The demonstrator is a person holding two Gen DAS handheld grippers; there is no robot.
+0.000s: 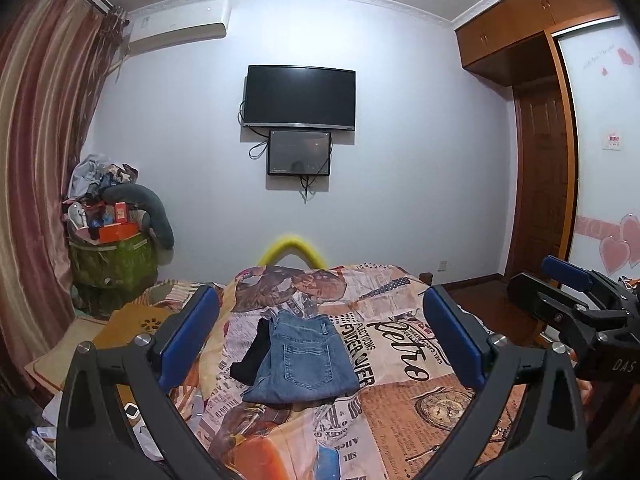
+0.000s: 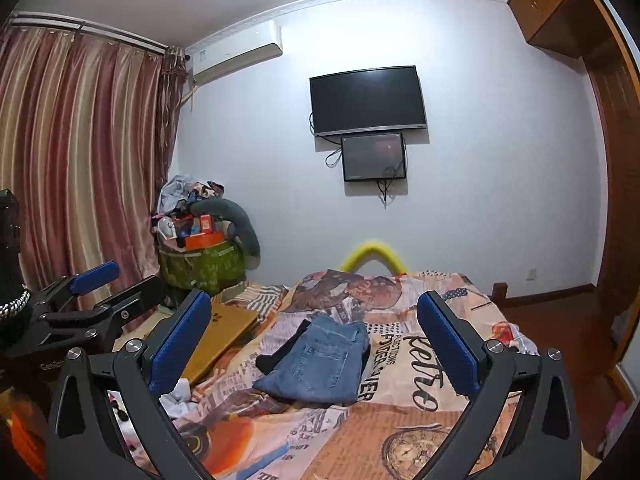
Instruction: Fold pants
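While both tools gape empty, folded jeans lie waistband-far, lengthwise.

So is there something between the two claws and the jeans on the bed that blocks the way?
Nothing visible does. The left claw and the right claw are both open and above the bedspread, with the folded jeans ahead. Only a black garment lies against the jeans' left side, not in the path.

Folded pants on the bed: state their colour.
Blue denim pants, clearest in the left wrist view.
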